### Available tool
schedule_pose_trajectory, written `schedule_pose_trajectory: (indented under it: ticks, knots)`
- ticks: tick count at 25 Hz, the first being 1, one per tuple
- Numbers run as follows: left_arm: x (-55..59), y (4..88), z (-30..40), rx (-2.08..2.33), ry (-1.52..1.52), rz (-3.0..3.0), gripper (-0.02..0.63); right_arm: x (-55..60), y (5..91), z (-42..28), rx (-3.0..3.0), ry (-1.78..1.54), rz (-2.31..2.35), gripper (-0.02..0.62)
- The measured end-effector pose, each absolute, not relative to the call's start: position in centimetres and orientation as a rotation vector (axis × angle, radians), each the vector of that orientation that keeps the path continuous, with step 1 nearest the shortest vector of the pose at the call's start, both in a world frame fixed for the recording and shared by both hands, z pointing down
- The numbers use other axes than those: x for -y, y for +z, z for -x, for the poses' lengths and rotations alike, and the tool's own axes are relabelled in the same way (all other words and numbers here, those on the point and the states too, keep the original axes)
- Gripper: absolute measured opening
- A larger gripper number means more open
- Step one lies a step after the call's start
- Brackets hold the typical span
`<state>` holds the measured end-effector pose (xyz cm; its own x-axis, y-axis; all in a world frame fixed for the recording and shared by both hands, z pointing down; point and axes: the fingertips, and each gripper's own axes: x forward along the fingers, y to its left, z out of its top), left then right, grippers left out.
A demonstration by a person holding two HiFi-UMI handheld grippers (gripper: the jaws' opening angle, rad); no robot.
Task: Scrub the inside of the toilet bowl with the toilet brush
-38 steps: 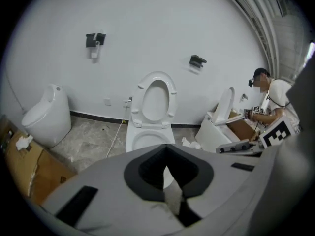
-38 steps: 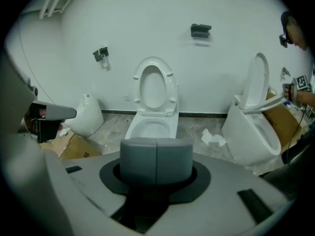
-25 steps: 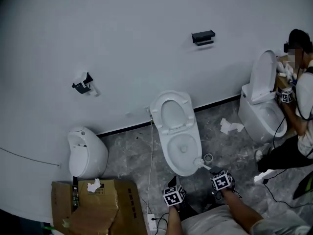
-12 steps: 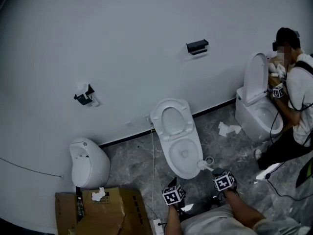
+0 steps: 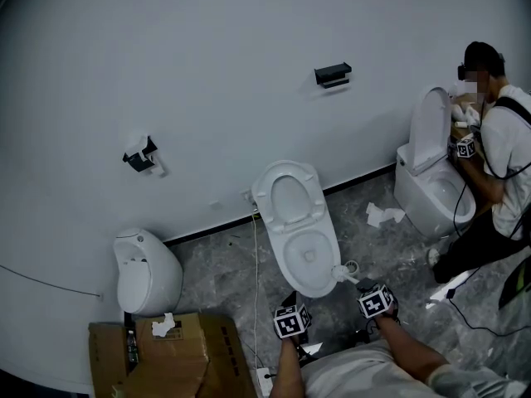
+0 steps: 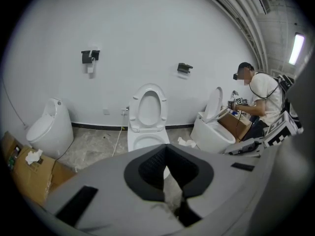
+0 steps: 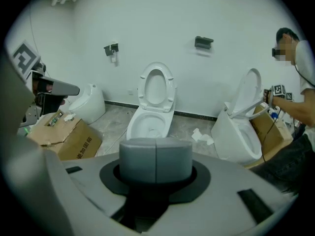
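Holding left gripper (image 6: 170, 173) slightly parted and right gripper (image 7: 156, 159) closed, both empty, short of the toilet bowl (image 5: 328, 262), toilet brush (image 5: 340, 272) just ahead of the right, Chinese-printed cardboard box (image 7: 69, 136) left, open floor (image 5: 224, 264) between.

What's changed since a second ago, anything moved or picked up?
Both the left gripper and the right gripper moved slightly nearer the toilet. Nothing was taken or released: the right gripper keeps the toilet brush, its head by the toilet's front rim.
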<state>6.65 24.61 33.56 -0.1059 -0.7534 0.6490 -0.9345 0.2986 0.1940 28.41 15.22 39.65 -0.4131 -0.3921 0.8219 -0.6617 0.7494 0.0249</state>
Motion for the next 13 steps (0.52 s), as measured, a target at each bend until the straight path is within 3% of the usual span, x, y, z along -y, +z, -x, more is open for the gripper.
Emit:
schedule_pose_trajectory:
  ticks: [13]
  knots:
    - [-24.6,34.3,-10.6,1.935,0.332,-1.453,0.026,-14.8,37.8,-31.2,2.139,0.267,-0.724,0.169]
